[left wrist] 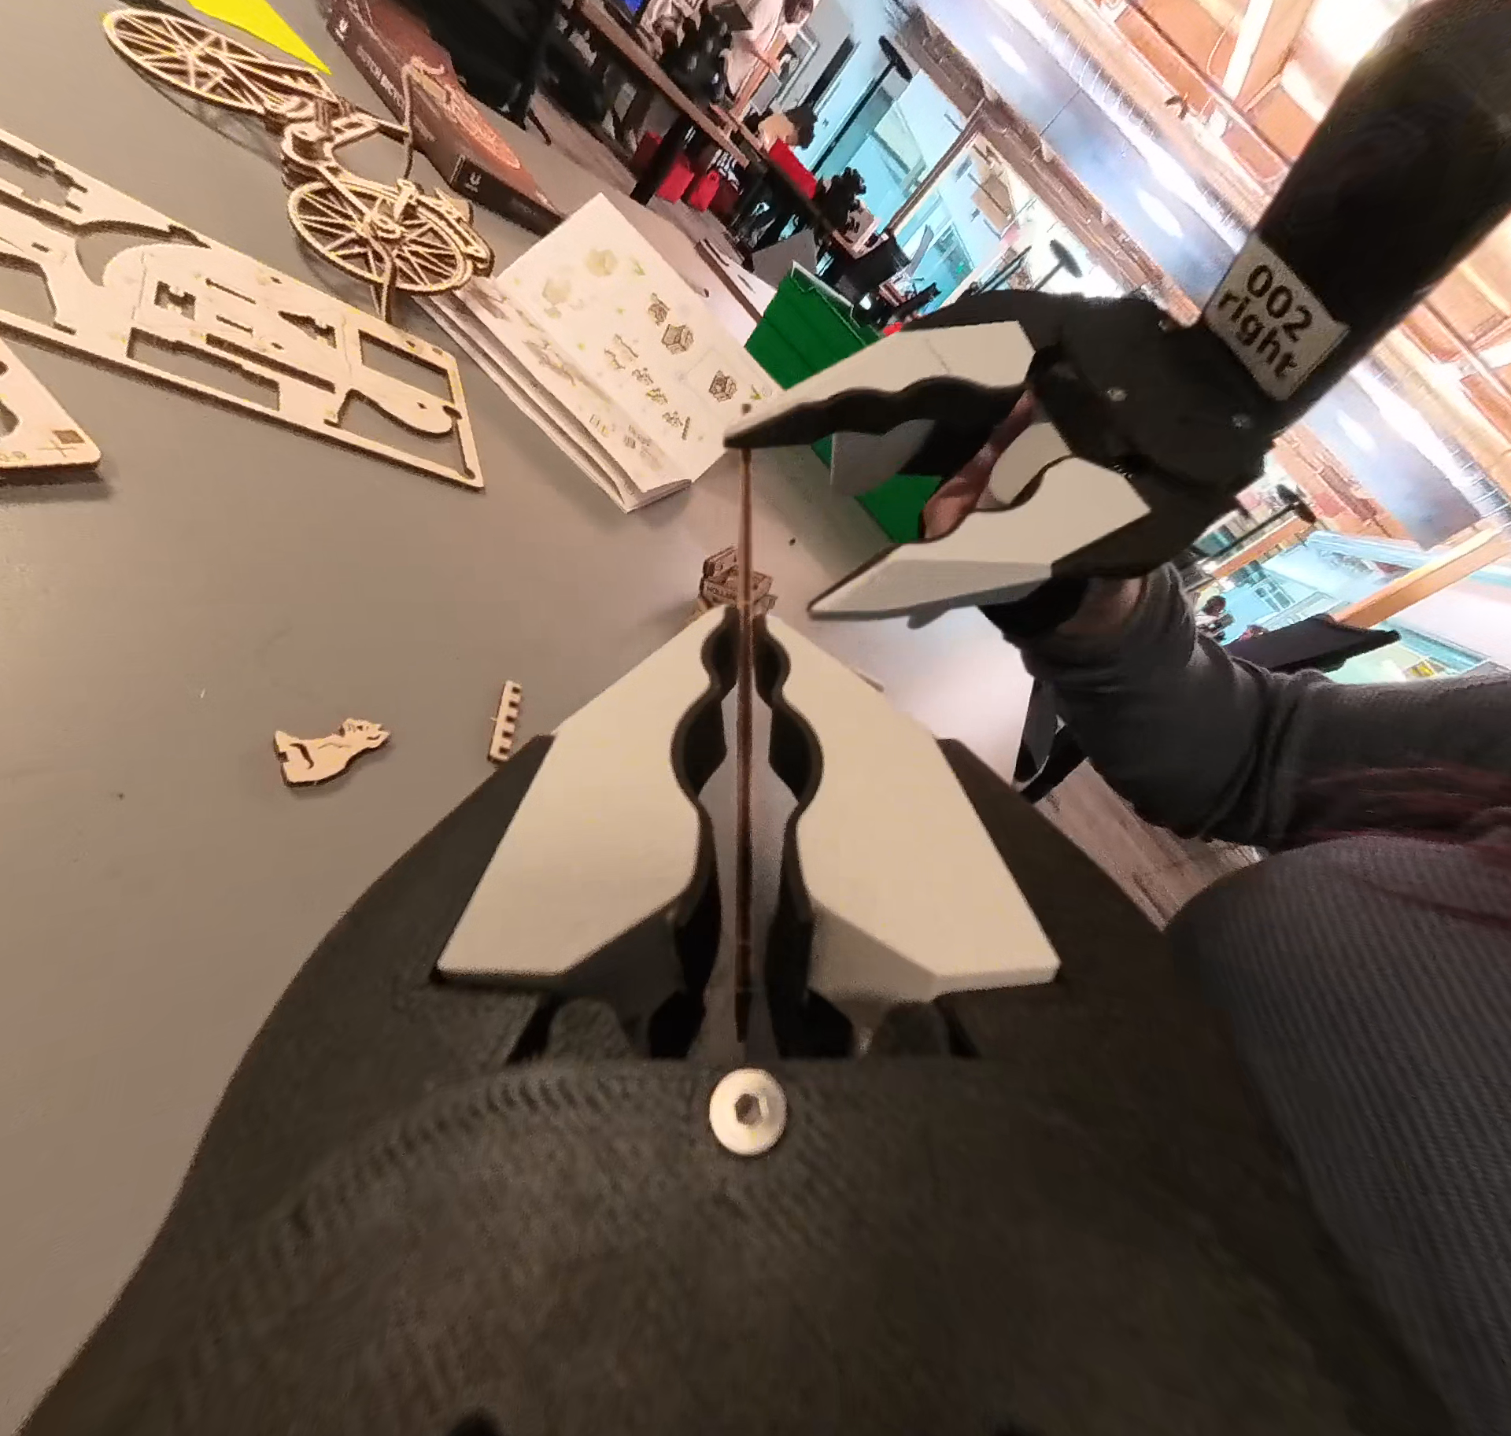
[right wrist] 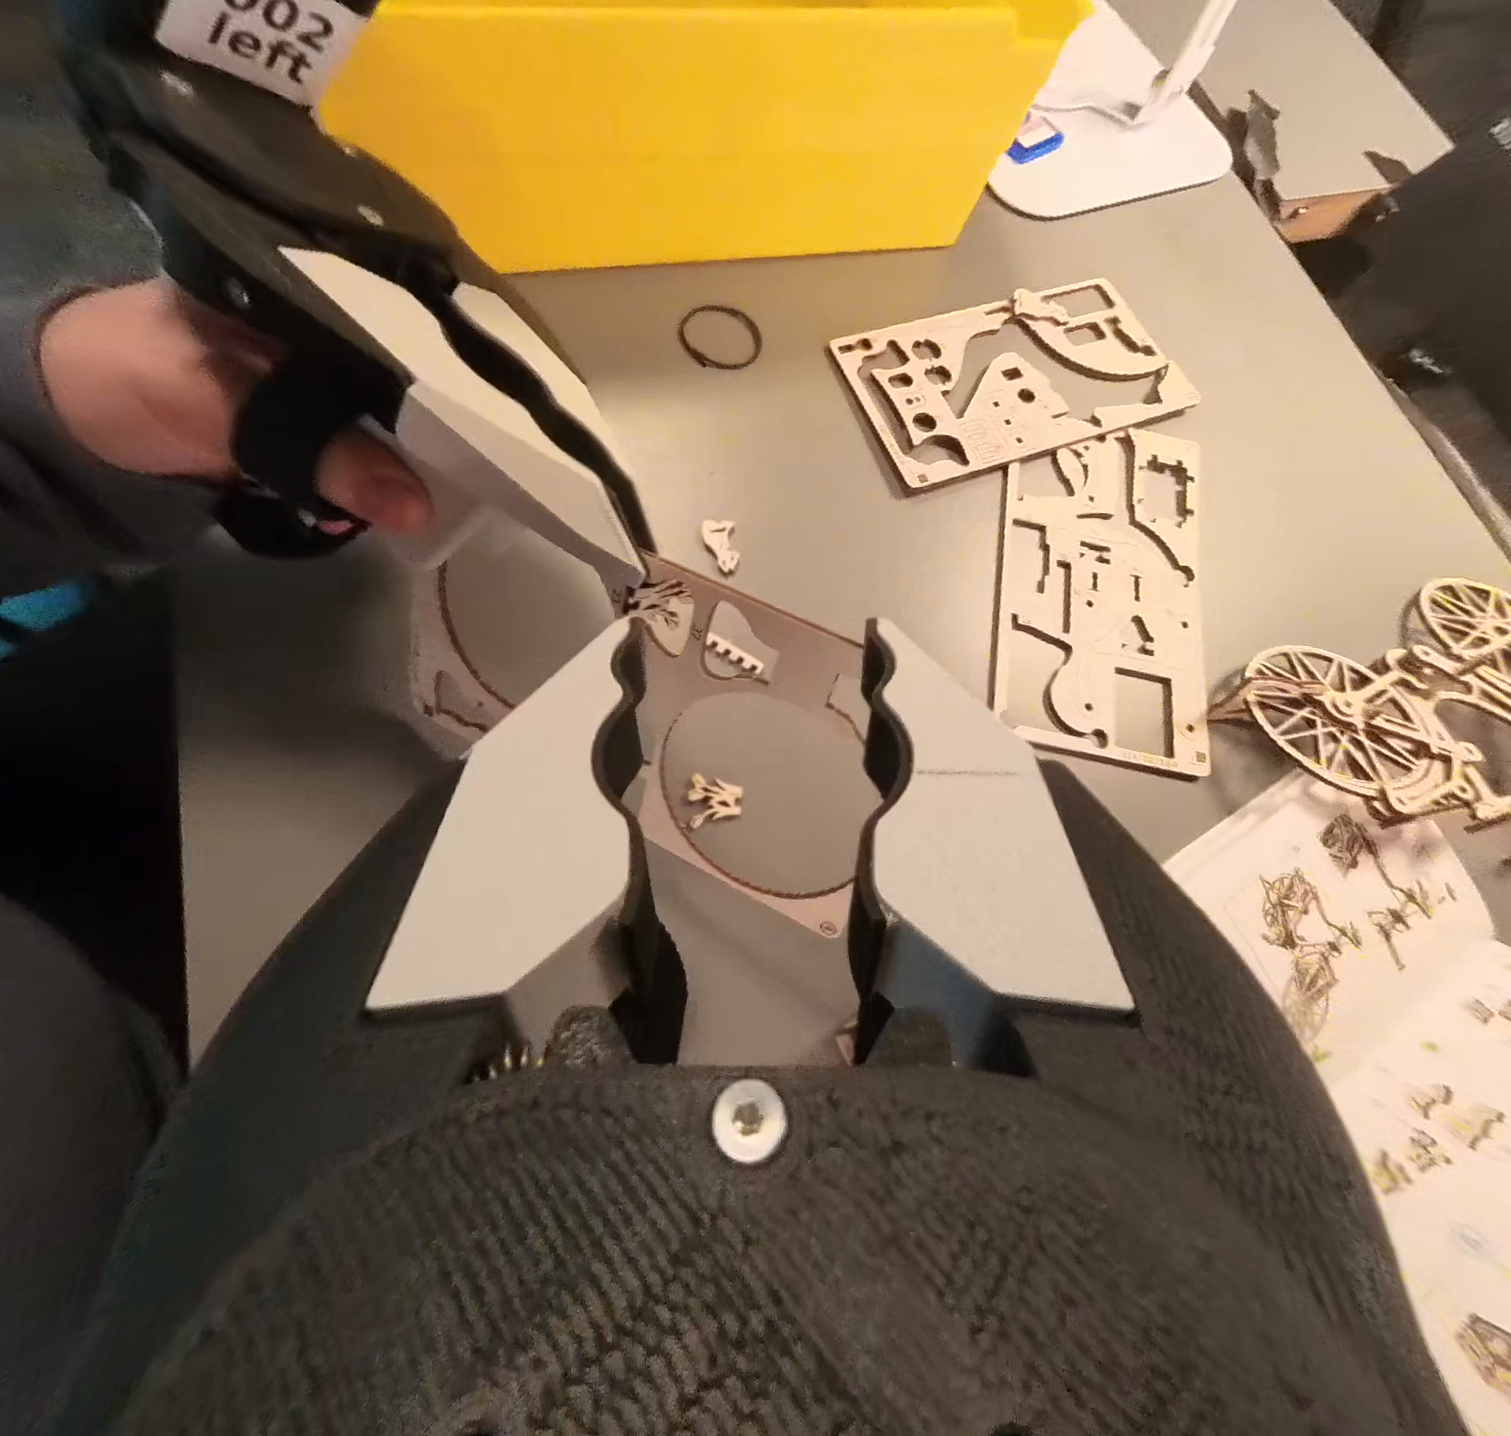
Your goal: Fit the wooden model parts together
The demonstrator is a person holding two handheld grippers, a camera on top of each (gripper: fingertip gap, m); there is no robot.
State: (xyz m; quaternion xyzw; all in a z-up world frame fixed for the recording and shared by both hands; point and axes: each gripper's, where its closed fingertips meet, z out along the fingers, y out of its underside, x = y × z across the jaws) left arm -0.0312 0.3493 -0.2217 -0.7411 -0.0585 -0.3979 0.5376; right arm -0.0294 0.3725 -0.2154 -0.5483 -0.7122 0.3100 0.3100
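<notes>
At centre frame of the left wrist view, the left gripper [left wrist: 745, 620] is clamped on a thin wooden sheet [left wrist: 744, 710] seen edge-on, its long axis running straight up the frame, away from the camera. The right gripper [right wrist: 748, 645] gapes wide and empty around the sheet's far end; closing hard or off-centre could snap or twist it loose.

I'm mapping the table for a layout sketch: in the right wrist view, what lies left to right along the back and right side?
Left gripper → black ring → yellow bin → upper wooden sheet → white stand base → wooden bicycle model.
</notes>
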